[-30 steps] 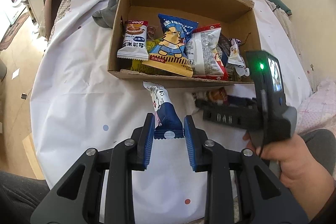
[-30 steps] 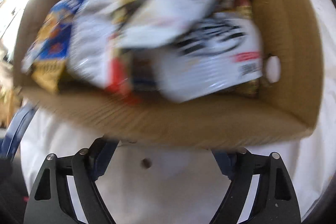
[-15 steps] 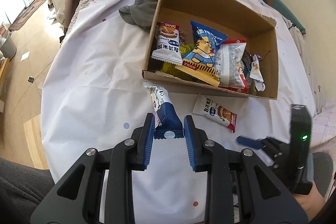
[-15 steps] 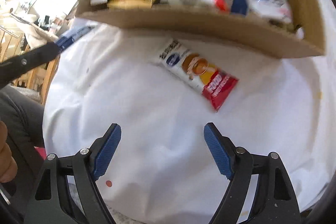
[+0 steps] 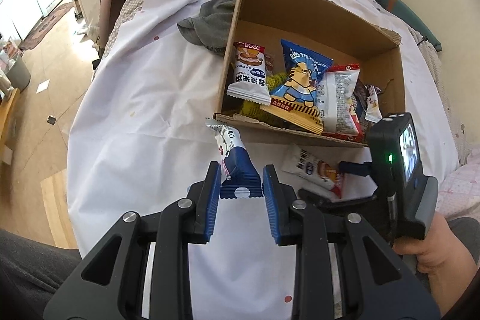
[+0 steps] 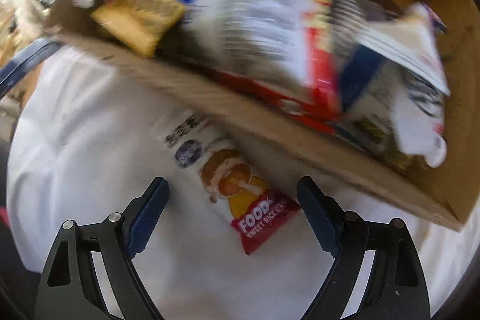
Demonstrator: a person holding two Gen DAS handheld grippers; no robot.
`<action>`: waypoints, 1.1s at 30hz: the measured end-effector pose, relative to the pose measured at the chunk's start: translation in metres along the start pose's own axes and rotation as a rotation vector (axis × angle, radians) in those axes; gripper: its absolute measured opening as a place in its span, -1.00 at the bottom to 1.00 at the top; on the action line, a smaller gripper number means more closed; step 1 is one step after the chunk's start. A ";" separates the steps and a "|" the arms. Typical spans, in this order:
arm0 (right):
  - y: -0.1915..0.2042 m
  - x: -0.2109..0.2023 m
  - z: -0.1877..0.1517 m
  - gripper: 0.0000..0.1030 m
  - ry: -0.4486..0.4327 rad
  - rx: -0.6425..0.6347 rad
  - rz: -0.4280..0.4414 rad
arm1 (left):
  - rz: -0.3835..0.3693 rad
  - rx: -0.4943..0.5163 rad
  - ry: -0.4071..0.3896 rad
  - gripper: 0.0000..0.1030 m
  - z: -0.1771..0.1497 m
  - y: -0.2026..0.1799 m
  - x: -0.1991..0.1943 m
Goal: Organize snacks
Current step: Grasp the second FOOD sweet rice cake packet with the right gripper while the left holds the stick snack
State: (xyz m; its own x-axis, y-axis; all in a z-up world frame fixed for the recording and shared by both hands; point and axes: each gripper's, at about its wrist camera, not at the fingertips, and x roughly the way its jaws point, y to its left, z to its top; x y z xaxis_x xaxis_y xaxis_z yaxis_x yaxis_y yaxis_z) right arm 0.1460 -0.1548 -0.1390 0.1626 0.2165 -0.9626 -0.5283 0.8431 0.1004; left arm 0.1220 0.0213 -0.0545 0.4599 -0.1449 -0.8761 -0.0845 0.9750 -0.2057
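My left gripper is shut on a blue and white snack packet, held above the white sheet just short of the cardboard box. The box holds several snack packets, among them a blue tiger packet. A white and red rice cake packet lies on the sheet against the box's near wall; it also shows in the left wrist view. My right gripper is open and straddles this packet, low over it; it also shows in the left wrist view.
A grey cloth lies against the box's left wall. The white sheet covers a bed; its left edge drops to a wooden floor. Bedding is piled behind the box.
My right gripper has moved forward and down over the rice cake packet, close to the box. My left gripper still holds the blue packet, and has shifted slightly.
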 end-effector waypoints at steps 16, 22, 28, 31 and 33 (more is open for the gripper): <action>0.005 -0.021 0.003 0.41 -0.015 0.269 0.170 | 0.009 -0.020 -0.017 -0.52 0.001 0.004 -0.004; -0.002 -0.005 0.016 0.39 -0.035 0.305 0.096 | 0.047 -0.019 -0.008 -0.52 -0.001 0.007 0.002; -0.001 -0.009 0.007 -0.35 -0.020 0.284 0.020 | 0.084 -0.002 -0.014 -0.52 -0.002 0.005 0.006; -0.009 -0.019 0.000 -0.35 -0.019 0.296 0.057 | 0.092 0.012 -0.016 -0.52 -0.002 0.002 0.007; -0.011 -0.033 -0.005 -0.35 -0.024 0.290 0.083 | 0.094 0.024 -0.019 -0.52 -0.003 0.001 0.007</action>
State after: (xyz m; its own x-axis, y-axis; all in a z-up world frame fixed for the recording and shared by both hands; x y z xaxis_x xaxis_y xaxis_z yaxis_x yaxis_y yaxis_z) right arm 0.1425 -0.1739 -0.1099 0.1507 0.2991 -0.9422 -0.2807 0.9268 0.2493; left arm 0.1226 0.0205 -0.0615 0.4676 -0.0500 -0.8825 -0.1072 0.9878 -0.1127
